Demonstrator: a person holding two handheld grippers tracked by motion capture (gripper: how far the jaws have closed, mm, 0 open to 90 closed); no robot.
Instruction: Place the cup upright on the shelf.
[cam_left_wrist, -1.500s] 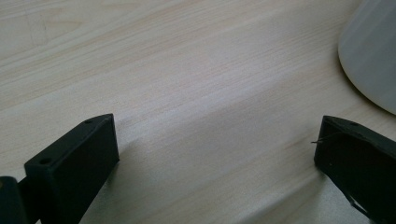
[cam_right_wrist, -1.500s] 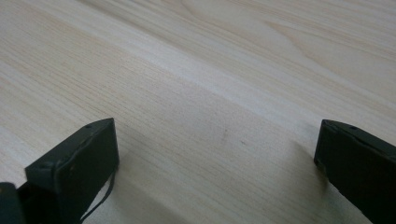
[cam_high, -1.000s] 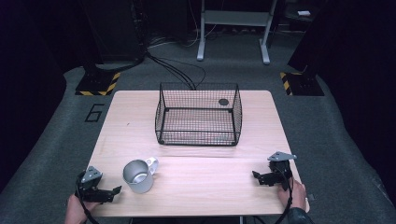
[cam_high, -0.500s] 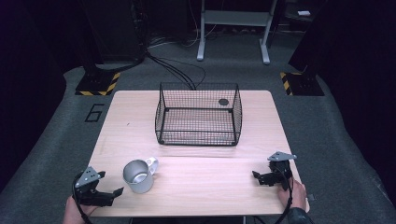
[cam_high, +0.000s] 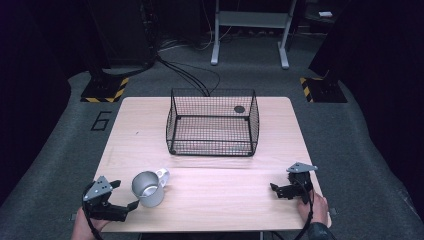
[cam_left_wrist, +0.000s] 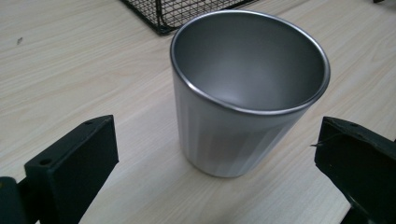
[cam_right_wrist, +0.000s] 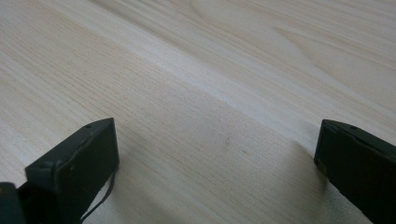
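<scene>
A steel mug (cam_high: 148, 189) with a pale handle stands upright near the front left of the wooden table (cam_high: 220, 200). My left gripper (cam_high: 125, 195) sits just left of the mug, open, its jaws pointing at it. In the left gripper view the empty mug (cam_left_wrist: 247, 93) stands just beyond the two wide-apart jaws of the left gripper (cam_left_wrist: 218, 135), not touching either. My right gripper (cam_high: 276, 191) rests at the front right, open, facing left. The right gripper view shows its gripper (cam_right_wrist: 217, 140) with bare wood between the jaws.
A black wire basket (cam_high: 212, 127) stands at the middle back of the table, with a small dark round object (cam_high: 239, 109) at its far right corner. One basket corner (cam_left_wrist: 163, 18) lies beyond the mug. Dark floor surrounds the table.
My left gripper has crept slightly right, closer to the mug. The mug, the basket and the right gripper have stayed put.
</scene>
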